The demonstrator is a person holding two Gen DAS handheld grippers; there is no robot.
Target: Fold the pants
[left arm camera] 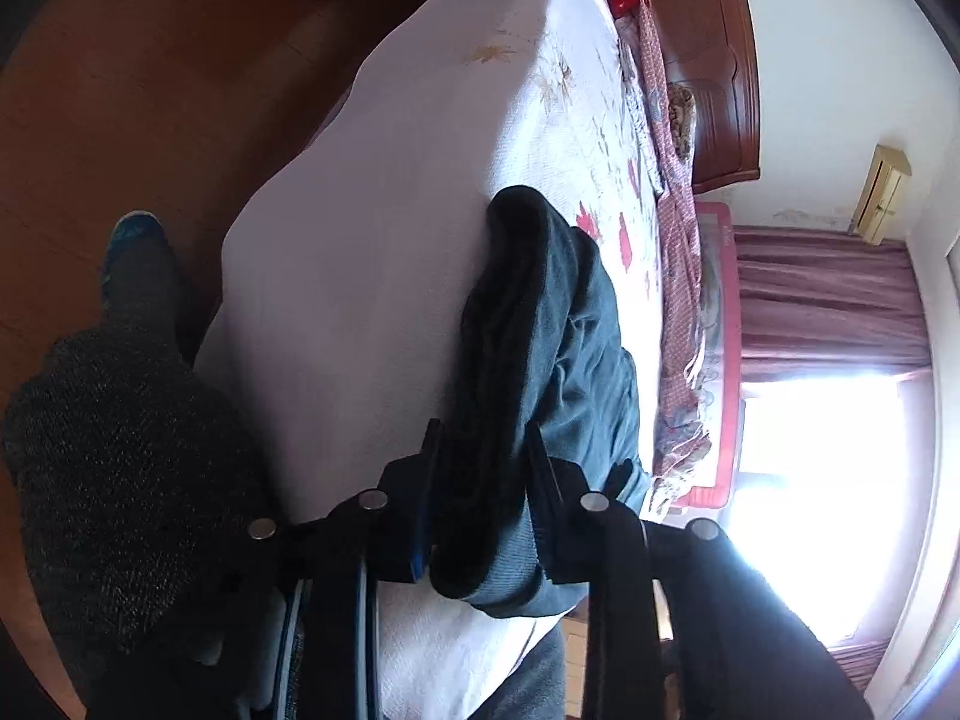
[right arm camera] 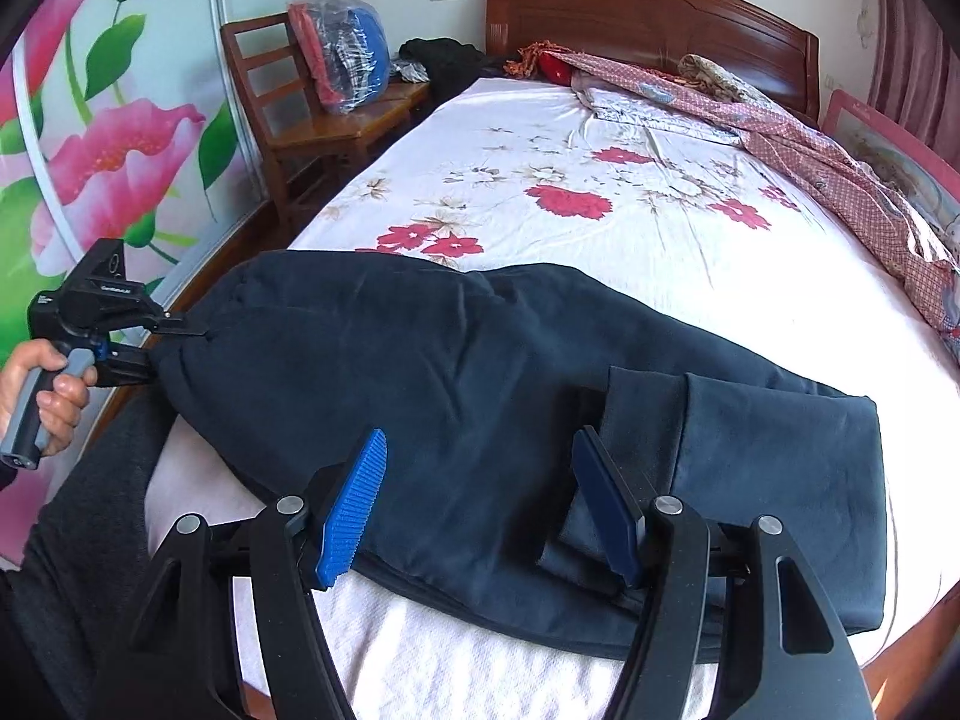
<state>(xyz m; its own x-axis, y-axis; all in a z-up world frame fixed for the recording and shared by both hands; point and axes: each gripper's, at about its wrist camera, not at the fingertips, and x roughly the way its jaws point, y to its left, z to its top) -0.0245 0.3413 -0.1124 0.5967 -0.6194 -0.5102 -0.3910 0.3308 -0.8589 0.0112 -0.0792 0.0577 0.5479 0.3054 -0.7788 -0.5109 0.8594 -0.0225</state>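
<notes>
Dark navy pants (right arm camera: 480, 372) lie across the foot of a bed with a white flowered sheet (right arm camera: 600, 222), folded lengthwise, one end at the left edge and the other at the right. A hand (right arm camera: 54, 402) holds my left gripper (right arm camera: 177, 351), which is shut on the bunched left end of the pants. In the left wrist view, the thick fold of the pants (left arm camera: 540, 330) is clamped in the left gripper (left arm camera: 483, 450). My right gripper (right arm camera: 480, 480) hovers open just over the near edge of the pants, its blue pads (right arm camera: 354, 504) wide apart and pressing nothing.
A wooden chair (right arm camera: 300, 132) with a plastic bag of clothes (right arm camera: 336, 54) stands left of the bed, by a flower-printed wardrobe (right arm camera: 108, 138). A pink checked quilt (right arm camera: 840, 180) lies along the headboard (right arm camera: 648, 18) and the right side. A person's leg and shoe (left arm camera: 132, 252) stand on the wooden floor.
</notes>
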